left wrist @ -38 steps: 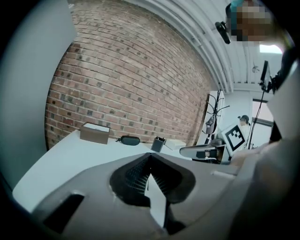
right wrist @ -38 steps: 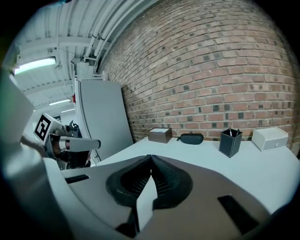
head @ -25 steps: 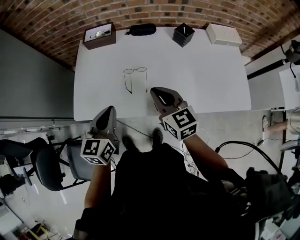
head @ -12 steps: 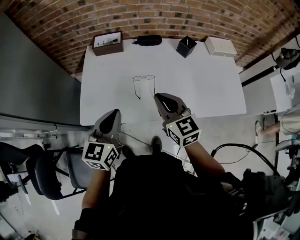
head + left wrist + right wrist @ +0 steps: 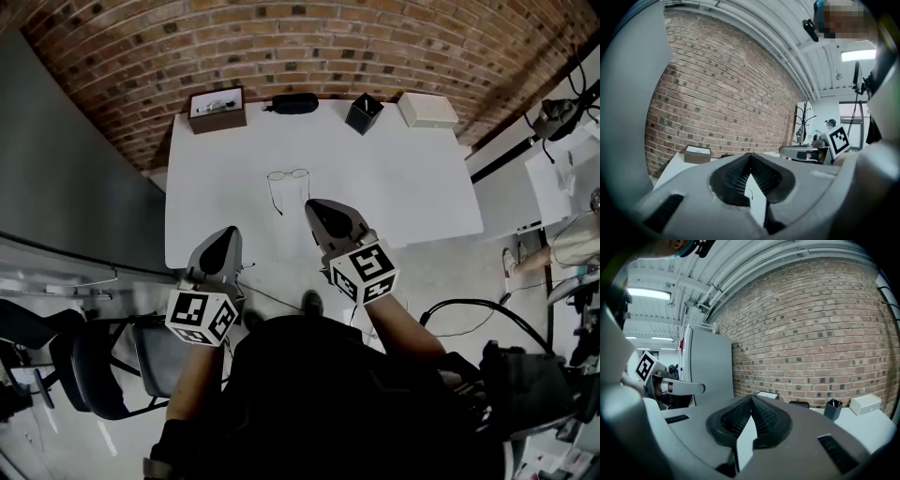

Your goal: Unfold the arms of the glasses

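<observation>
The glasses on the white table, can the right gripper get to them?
Probably yes. The glasses lie alone on the bare white table, just ahead of the right gripper, with nothing between them. Its jaws are shut, so they would need to open first.

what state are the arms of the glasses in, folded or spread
Spread. The glasses lie on the white table with their thin arms running straight out from the lenses toward the person, not tucked across behind them.

In both gripper views we lose the glasses [image 5: 288, 174] behind the gripper bodies. In head view they're tiny; we can't read the hinges. Contents of the box [image 5: 217, 109]: too small. The right gripper [image 5: 315, 208] covers part of the desk [image 5: 412, 187] edge.
</observation>
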Available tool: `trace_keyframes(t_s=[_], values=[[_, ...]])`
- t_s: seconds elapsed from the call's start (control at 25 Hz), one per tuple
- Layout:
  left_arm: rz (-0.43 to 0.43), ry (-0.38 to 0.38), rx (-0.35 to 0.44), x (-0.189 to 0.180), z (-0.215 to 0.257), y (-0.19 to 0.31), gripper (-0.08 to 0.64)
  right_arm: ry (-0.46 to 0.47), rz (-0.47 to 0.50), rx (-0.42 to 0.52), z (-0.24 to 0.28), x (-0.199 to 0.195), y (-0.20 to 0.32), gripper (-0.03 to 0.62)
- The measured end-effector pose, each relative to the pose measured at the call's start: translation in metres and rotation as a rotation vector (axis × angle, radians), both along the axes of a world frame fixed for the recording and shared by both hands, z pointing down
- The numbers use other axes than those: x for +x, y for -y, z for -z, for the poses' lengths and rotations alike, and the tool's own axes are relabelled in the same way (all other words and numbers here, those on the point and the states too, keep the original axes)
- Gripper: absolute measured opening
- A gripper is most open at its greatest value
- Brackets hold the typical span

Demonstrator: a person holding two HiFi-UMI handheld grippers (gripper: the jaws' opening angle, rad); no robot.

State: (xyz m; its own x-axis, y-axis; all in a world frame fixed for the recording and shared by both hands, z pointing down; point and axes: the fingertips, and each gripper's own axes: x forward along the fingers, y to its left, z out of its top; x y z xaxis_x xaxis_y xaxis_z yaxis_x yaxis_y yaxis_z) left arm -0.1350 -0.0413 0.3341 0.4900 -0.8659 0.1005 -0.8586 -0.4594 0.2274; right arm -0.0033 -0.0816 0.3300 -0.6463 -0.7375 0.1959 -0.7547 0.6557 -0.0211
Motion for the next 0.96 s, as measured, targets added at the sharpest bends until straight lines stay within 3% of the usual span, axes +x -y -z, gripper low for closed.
trace_keyframes(t_s=[0.4, 0.96], values=[[0.089, -0.001, -0.005, -0.021, 0.001, 0.008, 0.011, -0.021, 0.014, 0.007, 0.005, -0.008, 0.003, 0.009], [0.091, 0.029, 0.008, -0.013, 0.007, 0.006, 0.011, -0.014, 0.022, 0.010, 0.009, -0.001, 0.005, 0.009]])
